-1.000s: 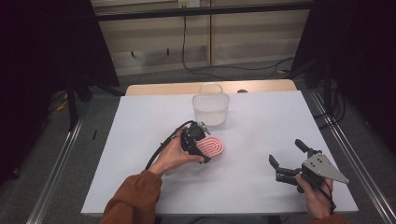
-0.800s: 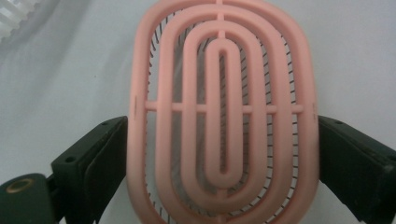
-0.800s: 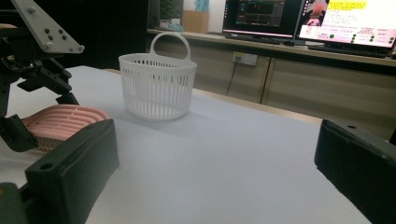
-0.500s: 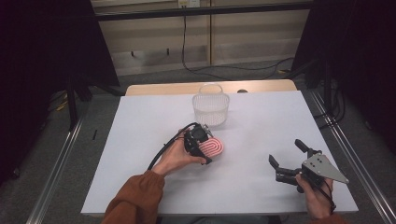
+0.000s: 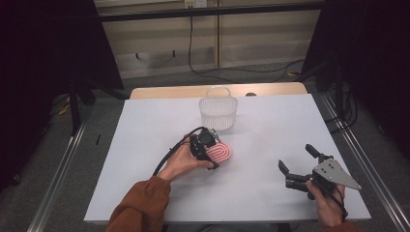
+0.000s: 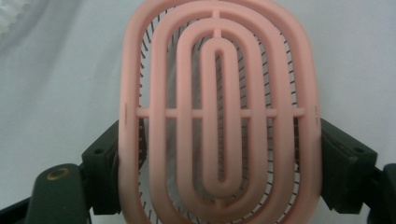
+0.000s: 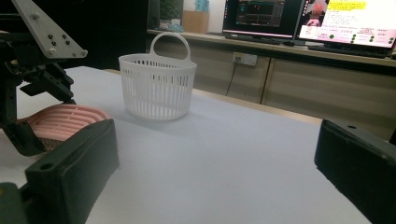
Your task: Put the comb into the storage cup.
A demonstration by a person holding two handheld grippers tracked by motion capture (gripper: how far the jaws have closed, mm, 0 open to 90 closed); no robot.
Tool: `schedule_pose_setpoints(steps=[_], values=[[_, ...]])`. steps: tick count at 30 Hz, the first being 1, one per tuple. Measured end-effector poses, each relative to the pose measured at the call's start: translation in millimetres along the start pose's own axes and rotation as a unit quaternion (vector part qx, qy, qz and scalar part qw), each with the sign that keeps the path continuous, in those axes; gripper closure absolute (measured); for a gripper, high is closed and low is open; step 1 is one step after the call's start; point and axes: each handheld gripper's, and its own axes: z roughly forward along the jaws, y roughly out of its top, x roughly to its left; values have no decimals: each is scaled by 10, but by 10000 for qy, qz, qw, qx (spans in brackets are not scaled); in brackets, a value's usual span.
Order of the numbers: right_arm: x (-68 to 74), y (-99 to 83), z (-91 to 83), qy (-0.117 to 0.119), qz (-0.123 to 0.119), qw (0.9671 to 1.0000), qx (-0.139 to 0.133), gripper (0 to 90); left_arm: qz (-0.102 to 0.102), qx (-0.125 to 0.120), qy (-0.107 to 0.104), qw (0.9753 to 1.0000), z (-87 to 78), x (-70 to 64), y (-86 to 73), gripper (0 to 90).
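A pink oval brush (image 5: 221, 152) with concentric rings sits between the jaws of my left gripper (image 5: 209, 146), near the middle of the white table (image 5: 145, 145). In the left gripper view the brush (image 6: 219, 107) has a black jaw pressed against each long side, so my left gripper (image 6: 219, 182) is shut on it. Thin bristles show behind the rings. My right gripper (image 5: 299, 163) rests open at the front right, empty. From the right gripper view, the brush (image 7: 63, 120) lies low over the table under the left gripper (image 7: 32, 79); my right gripper (image 7: 215, 177) has its jaws wide apart.
A white slatted basket (image 5: 218, 113) with a handle stands just behind the brush; it is also in the right gripper view as the basket (image 7: 158, 88). A wooden strip (image 5: 159, 92) edges the table's far side. Metal rails (image 5: 367, 159) run along both sides.
The left hand and the brush have shifted only very slightly. The right gripper has stayed where it was, still open.
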Motion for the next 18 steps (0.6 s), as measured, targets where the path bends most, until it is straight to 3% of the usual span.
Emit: schedule_pose_setpoints(steps=[16, 18], values=[[1, 0, 0, 9, -5, 10000, 8, 0, -94, 34, -9, 9999, -18, -11, -9, 199], [-3, -3, 5, -7, -13, 10000, 13, 0, -181, 19, 12, 9998, -23, -3, -16, 199]])
